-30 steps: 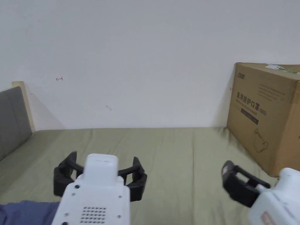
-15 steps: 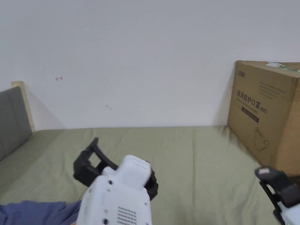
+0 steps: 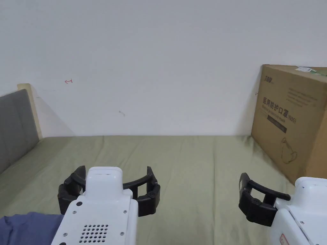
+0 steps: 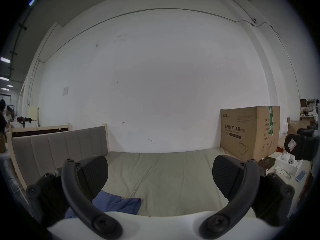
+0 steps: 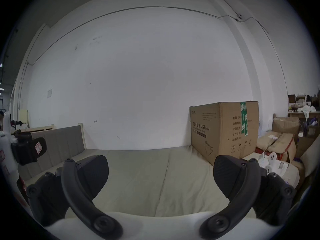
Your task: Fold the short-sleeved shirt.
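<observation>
Both grippers, left (image 3: pixel 108 188) and right (image 5: pixel 160 176), hover (jaws apart) above the bed (image 3: pixel 198 166).

All views face wall (image 3: pixel 159 63) across bed (image 3: pixel 198 166).

The bed (image 3: pixel 198 166) runs along the wall (image 3: pixel 159 63). On the bed, the cardboard box (image 3: pixel 290 118) stands at its right end, the shirt (image 3: pixel 28 228) at its near left.
</observation>
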